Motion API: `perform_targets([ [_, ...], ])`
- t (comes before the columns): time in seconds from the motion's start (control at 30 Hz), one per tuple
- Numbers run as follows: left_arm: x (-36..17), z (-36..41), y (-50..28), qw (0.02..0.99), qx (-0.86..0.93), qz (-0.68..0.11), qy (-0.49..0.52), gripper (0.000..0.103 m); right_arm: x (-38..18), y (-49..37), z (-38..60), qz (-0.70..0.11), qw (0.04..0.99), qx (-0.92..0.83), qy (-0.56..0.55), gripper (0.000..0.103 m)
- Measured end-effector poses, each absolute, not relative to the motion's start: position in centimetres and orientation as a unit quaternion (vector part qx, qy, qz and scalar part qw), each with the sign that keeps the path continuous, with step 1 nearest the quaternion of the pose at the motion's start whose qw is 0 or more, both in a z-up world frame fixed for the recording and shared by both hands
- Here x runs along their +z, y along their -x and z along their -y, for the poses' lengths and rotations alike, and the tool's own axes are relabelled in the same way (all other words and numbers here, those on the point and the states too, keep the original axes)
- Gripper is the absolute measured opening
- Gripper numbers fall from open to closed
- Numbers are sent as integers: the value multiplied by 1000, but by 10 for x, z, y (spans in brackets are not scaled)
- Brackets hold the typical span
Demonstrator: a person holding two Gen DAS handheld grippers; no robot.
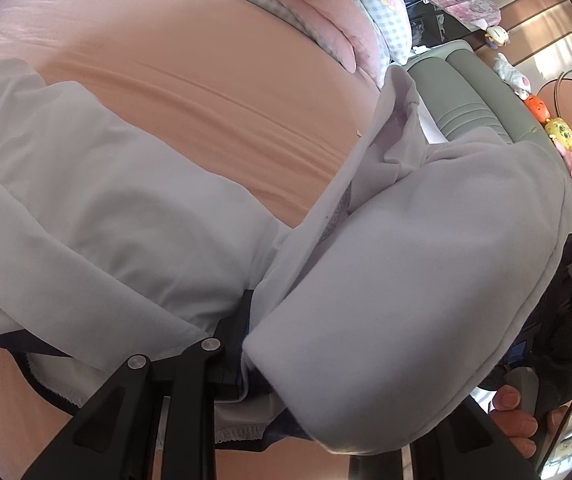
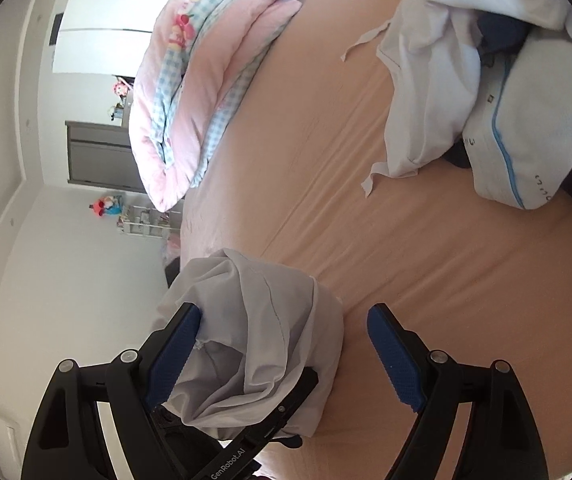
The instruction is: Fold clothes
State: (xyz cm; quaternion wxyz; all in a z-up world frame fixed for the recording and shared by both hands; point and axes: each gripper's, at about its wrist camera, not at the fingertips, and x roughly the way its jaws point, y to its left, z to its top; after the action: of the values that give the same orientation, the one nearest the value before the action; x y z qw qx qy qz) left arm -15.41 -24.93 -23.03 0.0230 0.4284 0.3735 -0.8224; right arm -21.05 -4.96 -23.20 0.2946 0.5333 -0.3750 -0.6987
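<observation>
Pale grey garment draped over the left gripper across the lower left-wrist frame, fingers hidden and clamped on its cloth, right gripper only in the right-wrist view, blue pads spread wide, unfolded clothes pile at upper right on the peach bedsheet, pink quilt at upper centre

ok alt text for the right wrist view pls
The right gripper stands open over a peach bedsheet, a bunched pale grey garment draped against its left blue pad and over the other gripper below. A pile of white clothes lies at upper right, a folded pink quilt at upper left.
</observation>
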Motion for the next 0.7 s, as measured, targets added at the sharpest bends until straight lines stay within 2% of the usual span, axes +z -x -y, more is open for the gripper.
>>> perform_targets([
  [0.2, -237, 251, 163, 18, -817, -390, -424, 22, -210, 197, 65, 296, 314, -719, -545, 84],
  [0.33, -237, 252, 153, 14, -818, -392, -422, 22, -193, 191, 77, 205, 296, -767, -531, 84],
  [0.37, -237, 252, 152, 14, -818, -391, -421, 22, -192, 191, 80, 183, 288, -777, -529, 78],
  [0.43, -237, 251, 152, 15, -820, -386, -422, 22, -198, 195, 85, 163, 282, -775, -541, 59],
  [0.47, -237, 250, 154, 16, -822, -382, -423, 22, -201, 197, 87, 154, 279, -774, -547, 45],
  [0.53, -236, 248, 152, 19, -827, -369, -424, 22, -212, 202, 89, 155, 283, -757, -568, 43],
  [0.57, -236, 247, 151, 21, -829, -363, -425, 22, -217, 204, 91, 155, 284, -749, -579, 38],
  [0.6, -235, 246, 150, 23, -831, -358, -425, 22, -217, 204, 93, 154, 289, -749, -576, 28],
  [0.67, -233, 244, 148, 27, -834, -350, -425, 22, -219, 203, 95, 152, 298, -749, -572, 20],
  [0.7, -232, 243, 147, 28, -836, -347, -424, 22, -216, 201, 97, 141, 298, -756, -566, 19],
])
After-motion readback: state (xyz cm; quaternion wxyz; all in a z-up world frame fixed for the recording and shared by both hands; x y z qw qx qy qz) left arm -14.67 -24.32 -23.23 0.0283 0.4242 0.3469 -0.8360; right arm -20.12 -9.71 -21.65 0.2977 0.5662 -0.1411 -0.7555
